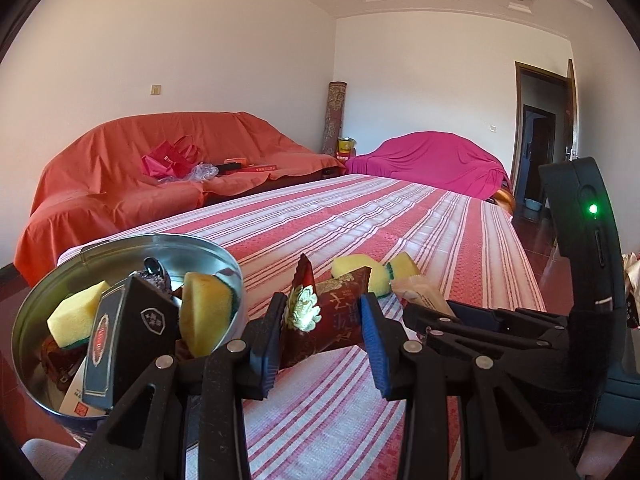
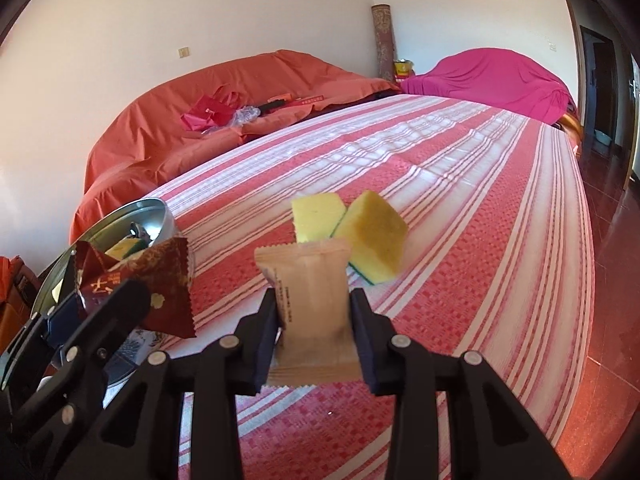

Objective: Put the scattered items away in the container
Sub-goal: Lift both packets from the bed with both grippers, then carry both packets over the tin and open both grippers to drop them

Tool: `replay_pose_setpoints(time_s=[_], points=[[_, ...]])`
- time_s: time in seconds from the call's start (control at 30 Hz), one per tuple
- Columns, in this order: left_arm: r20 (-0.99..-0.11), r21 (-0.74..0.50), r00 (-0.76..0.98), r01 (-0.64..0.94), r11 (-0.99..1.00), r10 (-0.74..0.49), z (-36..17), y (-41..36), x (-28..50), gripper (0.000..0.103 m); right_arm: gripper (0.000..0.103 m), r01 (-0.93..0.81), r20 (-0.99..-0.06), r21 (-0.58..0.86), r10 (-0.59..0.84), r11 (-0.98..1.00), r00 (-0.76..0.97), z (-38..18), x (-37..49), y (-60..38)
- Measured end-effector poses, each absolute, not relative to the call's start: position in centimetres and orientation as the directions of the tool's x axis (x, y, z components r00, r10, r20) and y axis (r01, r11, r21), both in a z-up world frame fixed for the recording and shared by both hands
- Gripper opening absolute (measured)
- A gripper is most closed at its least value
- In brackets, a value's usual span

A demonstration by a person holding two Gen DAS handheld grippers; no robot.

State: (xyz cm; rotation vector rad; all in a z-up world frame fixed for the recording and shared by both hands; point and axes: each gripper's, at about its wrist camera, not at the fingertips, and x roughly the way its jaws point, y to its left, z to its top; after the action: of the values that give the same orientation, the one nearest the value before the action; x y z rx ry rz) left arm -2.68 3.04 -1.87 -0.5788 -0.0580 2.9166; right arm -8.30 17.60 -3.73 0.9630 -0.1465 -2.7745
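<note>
My left gripper [image 1: 322,326] is shut on a dark red snack packet [image 1: 328,316] with gold print, held above the striped table just right of the round metal tin [image 1: 36,312]. The tin holds yellow sponges [image 1: 206,312], a black box [image 1: 124,340] and other wrappers. My right gripper [image 2: 316,322] is shut on a beige snack packet [image 2: 314,304], lifted off the cloth. Two yellow sponges [image 2: 372,236] with green backing lie on the table beyond it. In the right wrist view the left gripper [image 2: 100,320] with its red packet [image 2: 168,284] sits at lower left, in front of the tin [image 2: 156,210].
The table wears a red and white striped cloth [image 2: 460,208] and drops off at its right edge to a dark red floor. Behind stand a sofa under an orange sheet [image 1: 120,168] with bags on it and a chair under a magenta sheet [image 1: 432,160].
</note>
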Motion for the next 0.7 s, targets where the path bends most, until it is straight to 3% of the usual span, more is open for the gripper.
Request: replay_pose_setpoints(time_s=[0.47, 0.7], points=[[-0.302, -0.142, -0.946, -0.073, -0.987, 0.114, 2.9, -3.8, -0.6, 0.039, 0.036, 0.349, -0.535, 0.305, -0.463, -0.886, -0.707, 0.4, -7.4, 11.1], [-0.361, -0.153, -0.933, 0.060, -0.986, -0.001, 3.8, -9.7, -3.6, 0.040, 0.038, 0.447, -0.573, 0.315, -0.543, -0.837, -0.614, 1.3, -10.4, 4.5]])
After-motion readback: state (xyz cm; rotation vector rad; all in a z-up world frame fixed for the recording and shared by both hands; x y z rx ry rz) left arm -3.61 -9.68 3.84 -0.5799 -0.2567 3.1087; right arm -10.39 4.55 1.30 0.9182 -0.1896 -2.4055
